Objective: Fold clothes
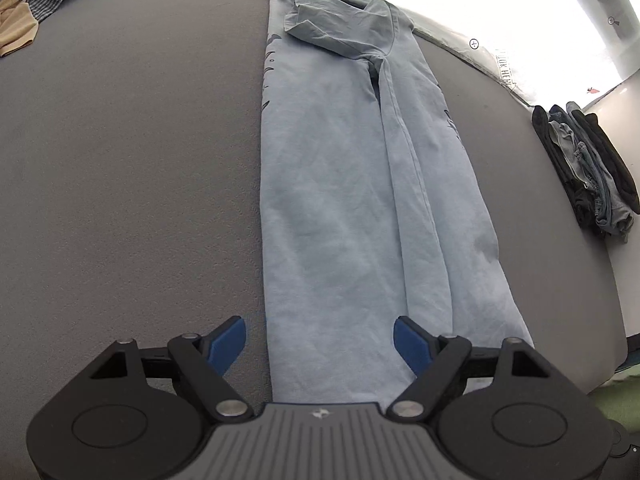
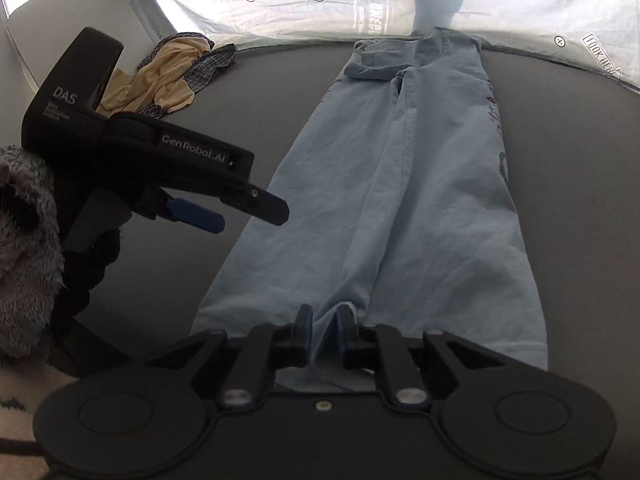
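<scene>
One pale blue garment [image 1: 352, 184] lies flat on the grey tabletop [image 1: 132, 184], folded into a long narrow strip that runs straight away from both claws, with a sleeve doubled back across its far end. Its near hem sits directly under the left claw [image 1: 320, 340], whose blue fingers [image 1: 228, 344] stand wide apart above the cloth, one past the strip's left edge and the other over its middle, neither one touching the fabric as far as can be seen. The right claw [image 2: 325, 330] is at the same near hem, further to the right side of the strip, and its jaws are drawn close together on a raised pinch of the blue cloth, which stands up as a small ridge between the pads. Seen from the right claw, the left claw [image 2: 240, 216] hangs to the left over the strip's edge, with a fuzzy grey sleeve [image 2: 24, 248] behind it. Beyond the left claw, far off to its left, lies a heap of tan and checked clothes [image 2: 176, 72]. Off to its right, a stack of dark folded clothes [image 1: 588, 168] rests at the tabletop's edge.
</scene>
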`<state>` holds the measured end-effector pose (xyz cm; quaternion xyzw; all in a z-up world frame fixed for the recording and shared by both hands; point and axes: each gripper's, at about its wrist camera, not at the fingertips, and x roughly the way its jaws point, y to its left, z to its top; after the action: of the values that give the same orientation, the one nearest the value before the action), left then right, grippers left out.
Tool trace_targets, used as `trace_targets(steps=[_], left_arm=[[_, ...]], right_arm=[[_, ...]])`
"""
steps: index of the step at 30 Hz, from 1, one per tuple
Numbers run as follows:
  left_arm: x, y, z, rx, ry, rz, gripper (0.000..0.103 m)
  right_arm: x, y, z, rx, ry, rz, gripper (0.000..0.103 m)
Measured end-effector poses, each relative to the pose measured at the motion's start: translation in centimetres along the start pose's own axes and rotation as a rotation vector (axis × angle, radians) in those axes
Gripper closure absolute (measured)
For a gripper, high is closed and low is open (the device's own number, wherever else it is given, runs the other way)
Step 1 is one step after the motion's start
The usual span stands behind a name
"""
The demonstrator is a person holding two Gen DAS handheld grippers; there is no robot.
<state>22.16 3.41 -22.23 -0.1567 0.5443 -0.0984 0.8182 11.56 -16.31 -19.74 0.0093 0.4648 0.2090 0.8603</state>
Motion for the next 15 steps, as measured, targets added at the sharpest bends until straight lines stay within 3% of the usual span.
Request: trace_targets(steps=[2,3,4,6,10,12,15], left_arm=[[-0.1,-0.1,-0.6,0.016,0.006,0.008,0.021],[-0.2,-0.1,-1.1,0.023,0.012,0.006,0.021],[-0.2,-0.2,-1.3,0.025,0.017,0.002,0.021],[-0.1,-0.3,-1.9,0.036,0.034,-0.019,0.021],[0.1,-2.2,-2.1,0.099,0.042,-0.049,0.021],[0.4,-3.6,-2.1,0.132,0.057,-0.08,0.021],[1.3,-5.6,-2.3,0.167,0.104,-0.128,0.021]], right_arm=[[-1.6,0.1,-0.3,-0.004,-0.044,-0.005,0.076],[-2.5,0.0,-0.3,-0.01,-0.078,-0.033,0.06],[-3.4,-0.2,-0.5,-0.016,-0.106,-0.073,0.052],[-4.3,-1.0,-1.0,-0.034,-0.129,-0.192,0.052],[-3.0,-2.6,-3.1,-0.186,-0.026,-0.444,0.047],[-2.6,-2.9,-4.3,-0.259,0.011,-0.486,0.043],[-2.7,-3.0,-5.7,-0.265,0.028,-0.452,0.031]])
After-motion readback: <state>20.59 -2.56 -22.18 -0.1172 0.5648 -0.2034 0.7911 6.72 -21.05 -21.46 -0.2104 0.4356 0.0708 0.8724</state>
